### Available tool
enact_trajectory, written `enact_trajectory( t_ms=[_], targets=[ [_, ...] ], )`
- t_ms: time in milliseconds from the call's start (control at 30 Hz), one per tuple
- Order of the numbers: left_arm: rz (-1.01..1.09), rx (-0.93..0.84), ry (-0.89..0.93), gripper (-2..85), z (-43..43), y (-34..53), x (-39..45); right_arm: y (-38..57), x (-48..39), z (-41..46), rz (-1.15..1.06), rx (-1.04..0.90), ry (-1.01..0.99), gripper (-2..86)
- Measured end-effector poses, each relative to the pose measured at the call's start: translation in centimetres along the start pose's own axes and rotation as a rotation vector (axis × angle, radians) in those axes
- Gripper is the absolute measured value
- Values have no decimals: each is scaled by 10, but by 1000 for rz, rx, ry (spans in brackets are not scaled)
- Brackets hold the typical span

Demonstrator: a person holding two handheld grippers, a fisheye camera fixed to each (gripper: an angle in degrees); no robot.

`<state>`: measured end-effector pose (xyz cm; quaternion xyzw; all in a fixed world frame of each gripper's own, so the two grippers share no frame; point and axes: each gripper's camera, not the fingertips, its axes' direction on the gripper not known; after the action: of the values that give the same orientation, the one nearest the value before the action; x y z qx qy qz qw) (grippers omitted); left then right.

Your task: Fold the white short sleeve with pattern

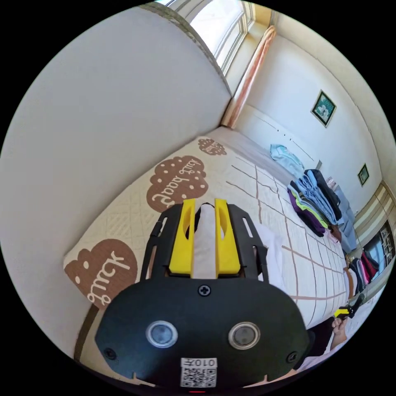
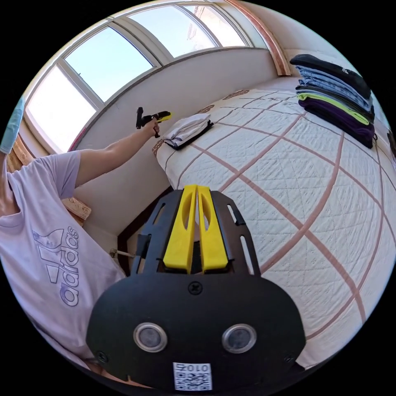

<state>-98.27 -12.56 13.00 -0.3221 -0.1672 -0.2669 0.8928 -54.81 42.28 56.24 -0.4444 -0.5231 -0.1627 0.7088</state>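
The white short-sleeve shirt (image 2: pixel 186 128) lies folded at the bed's corner by the wall, with a dark edge showing underneath. In the left gripper view its white cloth (image 1: pixel 205 247) shows beneath the gap of my left gripper (image 1: pixel 205 203), whose yellow jaws stand apart. From the right gripper view, a hand holds the left gripper (image 2: pixel 160 116) just beside and slightly above the folded shirt, apparently not touching it. My right gripper (image 2: pixel 197 188) hovers over the quilt's near edge with its jaws together and nothing between them; it is also small at the edge of the left view (image 1: pixel 345 312).
A stack of folded clothes (image 2: pixel 334 95) sits on the quilted bed (image 2: pixel 297 173), also seen as stack (image 1: pixel 313 198), with a light blue garment (image 1: pixel 284 156) beyond. A grey wall (image 1: pixel 103 123) borders the bed. The person's lilac T-shirt (image 2: pixel 49 255) stands beside it, below windows (image 2: pixel 107 62).
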Motion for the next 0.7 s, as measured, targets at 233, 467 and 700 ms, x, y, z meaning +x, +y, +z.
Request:
enact_trajectory(
  t_ms=[233, 467, 700],
  targets=[
    [146, -203, -191, 86, 10, 116, 46, 14, -6, -15, 31, 74, -89, 23],
    [48, -155, -231, 93, 14, 154, 68, 38, -41, -60, -13, 112, -18, 24],
    [247, -242, -308, 88, 43, 231, 171, 70, -60, -96, 23, 161, -29, 24]
  ],
)
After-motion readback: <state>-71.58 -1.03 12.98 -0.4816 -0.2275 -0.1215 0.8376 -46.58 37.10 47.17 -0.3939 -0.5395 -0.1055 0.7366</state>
